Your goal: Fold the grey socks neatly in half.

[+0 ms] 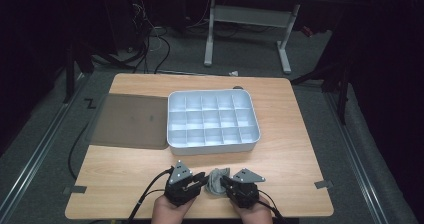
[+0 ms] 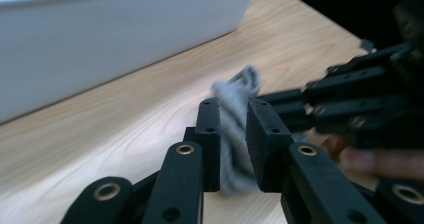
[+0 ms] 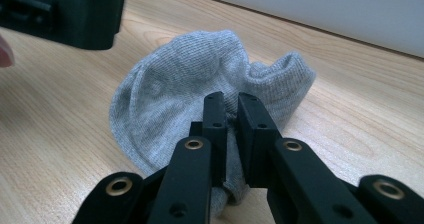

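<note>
Sock (image 3: 200,84) pinched by right gripper (image 3: 227,109) fingers; left gripper (image 2: 232,119) fingers loosely around it.

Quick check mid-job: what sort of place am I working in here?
Probably a lab or workshop recording bay: a wooden table on grey carpet, loose cables on the floor behind, and a white-legged desk in a dark room.

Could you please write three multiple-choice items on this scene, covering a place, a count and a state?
1. Where does the grey sock lie?
A. in the white tray
B. on the table, nearer the person than the tray
C. on the floor

2. How many compartments does the white tray have?
A. six
B. nine
C. fifteen

3. How does the right gripper stand?
A. pinching the sock
B. wide open over it
C. clear of it

Key: 1 B, it rests on the wood between both grippers; 2 C, three rows of five; 3 A, fabric bunches between its near-closed jaws.
</note>
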A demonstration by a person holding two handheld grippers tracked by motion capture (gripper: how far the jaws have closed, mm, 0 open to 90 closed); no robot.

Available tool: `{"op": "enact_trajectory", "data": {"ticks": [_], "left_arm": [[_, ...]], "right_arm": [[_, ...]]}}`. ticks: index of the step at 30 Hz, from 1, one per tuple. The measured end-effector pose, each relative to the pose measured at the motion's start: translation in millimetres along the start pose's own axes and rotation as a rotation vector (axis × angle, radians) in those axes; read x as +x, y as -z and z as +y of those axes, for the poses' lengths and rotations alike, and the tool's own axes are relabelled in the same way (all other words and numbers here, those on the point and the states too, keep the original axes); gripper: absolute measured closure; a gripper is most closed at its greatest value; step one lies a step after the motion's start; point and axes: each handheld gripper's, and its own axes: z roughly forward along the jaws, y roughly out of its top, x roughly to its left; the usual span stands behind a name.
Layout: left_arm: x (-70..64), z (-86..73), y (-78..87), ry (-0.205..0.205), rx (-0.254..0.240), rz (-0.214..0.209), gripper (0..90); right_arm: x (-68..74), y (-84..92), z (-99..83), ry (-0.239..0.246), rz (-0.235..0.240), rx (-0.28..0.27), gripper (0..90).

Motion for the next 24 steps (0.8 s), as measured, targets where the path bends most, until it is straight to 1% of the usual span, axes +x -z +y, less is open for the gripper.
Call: {"op": "enact_trajectory", "data": {"ticks": [2,4,5,8,9,11,12,14,17,18,19,21,24], "left_arm": [[-9.2,5.3,-11.2,-0.021,0.008,-0.011,78.3],[-15.9,7.2,-19.3,-0.031,0.016,-0.026,79.2],[-17.6,7.2,-21.7,-0.033,0.017,-0.028,80.2],[-18.7,4.4,-30.6,-0.045,0.042,-0.01,82.3],[-18.0,2.7,-32.4,-0.051,0.048,0.003,82.9],[-14.6,-1.7,-33.3,-0.065,0.062,0.032,84.4],[-14.6,-1.7,-33.3,-0.065,0.062,0.032,84.9],[-10.4,-7.8,-32.2,-0.08,0.086,0.056,86.3],[-5.7,-16.9,-28.7,-0.099,0.116,0.06,88.6],[-5.7,-16.9,-28.7,-0.099,0.116,0.06,90.0],[-4.0,-20.3,-25.6,-0.1,0.111,0.054,90.0],[-3.6,-19.6,-23.6,-0.111,0.119,0.059,90.0],[-2.0,-19.9,-23.7,-0.108,0.121,0.052,90.0]], "right_arm": [[-0.5,-0.3,-0.4,-0.002,0.007,-0.003,83.7],[-1.2,-0.4,-1.1,-0.007,0.011,-0.006,83.8],[-1.5,-0.5,-1.7,-0.013,0.015,-0.011,83.8],[-2.4,-0.3,-2.6,-0.02,0.019,-0.014,83.9],[-2.6,-0.4,-2.7,-0.021,0.021,-0.016,83.9],[-3.3,-0.4,-3.0,-0.023,0.025,-0.017,83.9],[-3.3,-0.4,-3.0,-0.023,0.025,-0.017,83.9],[-3.6,-0.2,-3.6,-0.026,0.027,-0.019,83.9],[-3.9,-0.1,-3.7,-0.025,0.028,-0.019,83.9],[-3.9,-0.1,-3.7,-0.025,0.028,-0.019,83.9],[-4.1,0.5,-4.4,-0.02,0.024,-0.019,83.9],[-4.5,0.7,-5.0,-0.018,0.025,-0.022,83.9],[-5.2,1.6,-4.7,-0.02,0.02,-0.016,83.7]]}}
